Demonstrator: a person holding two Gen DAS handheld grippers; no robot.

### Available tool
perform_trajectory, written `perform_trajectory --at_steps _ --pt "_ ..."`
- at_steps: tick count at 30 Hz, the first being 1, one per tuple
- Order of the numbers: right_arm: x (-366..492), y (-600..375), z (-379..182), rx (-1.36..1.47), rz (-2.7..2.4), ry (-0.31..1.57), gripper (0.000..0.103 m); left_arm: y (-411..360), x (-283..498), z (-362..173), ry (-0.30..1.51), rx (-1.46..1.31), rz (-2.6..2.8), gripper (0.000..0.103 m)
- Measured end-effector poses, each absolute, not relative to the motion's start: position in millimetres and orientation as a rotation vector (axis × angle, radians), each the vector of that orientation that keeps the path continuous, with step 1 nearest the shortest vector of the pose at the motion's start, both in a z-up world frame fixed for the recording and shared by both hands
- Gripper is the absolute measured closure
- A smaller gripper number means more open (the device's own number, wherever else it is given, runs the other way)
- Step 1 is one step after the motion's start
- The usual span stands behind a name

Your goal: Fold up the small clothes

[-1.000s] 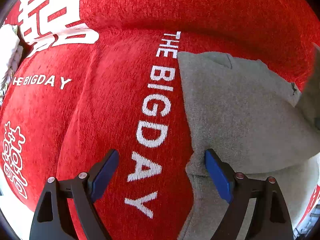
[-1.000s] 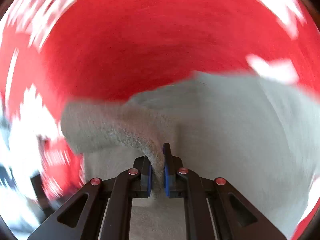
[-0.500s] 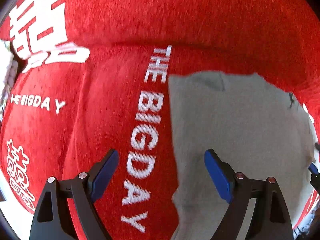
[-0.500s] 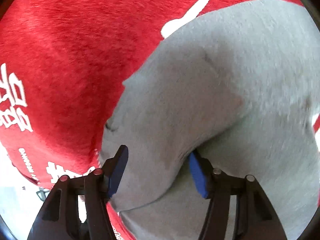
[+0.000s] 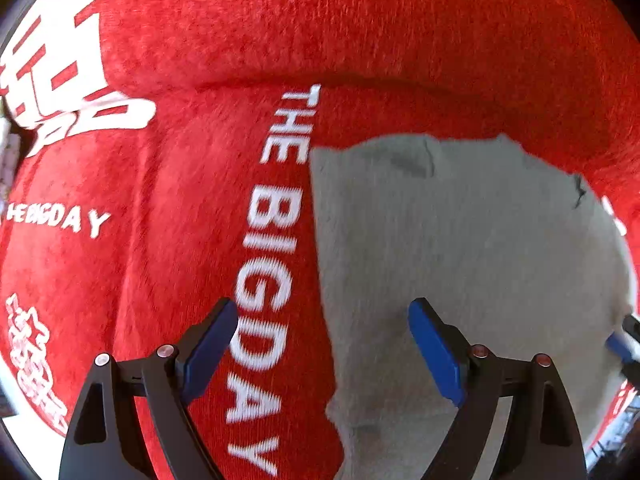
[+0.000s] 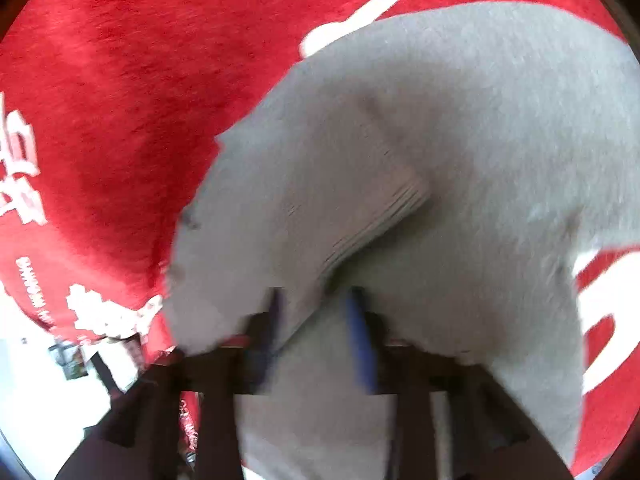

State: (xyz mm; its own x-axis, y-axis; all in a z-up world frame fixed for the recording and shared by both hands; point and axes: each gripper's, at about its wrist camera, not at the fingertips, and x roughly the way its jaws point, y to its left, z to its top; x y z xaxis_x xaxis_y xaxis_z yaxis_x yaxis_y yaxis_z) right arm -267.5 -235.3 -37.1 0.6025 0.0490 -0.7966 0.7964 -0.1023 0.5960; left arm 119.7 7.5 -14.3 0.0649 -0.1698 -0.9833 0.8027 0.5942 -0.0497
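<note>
Fabric of the grey garment reads as soft, light and limp, a fleecy knit that will drape and crease wherever it is lifted; judged from that, a hold is best taken at a hem or corner, pinching all layers together so none slips free. In the left wrist view the garment lies flat on a red plush cloth, occupying the right half of the frame, its left edge running just beside a white printed line that reads "THE BIGDAY". The same wording appears smaller at the far left, with large white Chinese characters above it and a smaller white motif, too blurred to read, at the lower left. The left tongs stand wide apart with nothing between them, one blue pad over the red cloth and the other over the grey edge. In the right wrist view, which is blurred, the garment fills the centre and right, a folded flap with a ribbed hem lying across it. The right tongs are opening just below that flap; grey cloth lies between the pads, but they do not appear to pinch it.
</note>
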Motion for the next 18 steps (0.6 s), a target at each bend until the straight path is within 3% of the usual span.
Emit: perform_trajectory --at_steps 8,11,12,13,14,15,16,18 --pt "-157 -157 -54 1.727 -0.331 0.689 0.038 -10 153 -29 1.428 0.559 -0.87 0.015" --pt "-109 -128 -68 1.779 -0.268 0.685 0.04 -9 164 -33 1.453 0.543 -0.873 0.031" --pt "-101 -123 -72 1.777 -0.277 0.693 0.041 -9 168 -31 1.452 0.543 -0.882 0.045" --pt "-90 -122 -78 1.777 -0.306 0.7 0.045 -9 173 -30 1.452 0.538 -0.899 0.072" --pt "-85 -121 -82 1.778 -0.341 0.704 0.057 -10 176 -29 1.463 0.523 -0.934 0.086" --pt "-82 -121 -86 1.785 -0.377 0.707 0.071 -10 179 -27 1.486 0.503 -0.964 0.093" --pt "-81 -121 -89 1.795 -0.401 0.712 0.096 -10 181 -25 1.479 0.506 -0.97 0.093" --pt "-81 -123 -94 1.848 -0.419 0.68 0.096 -8 182 -20 1.446 0.529 -0.997 0.093"
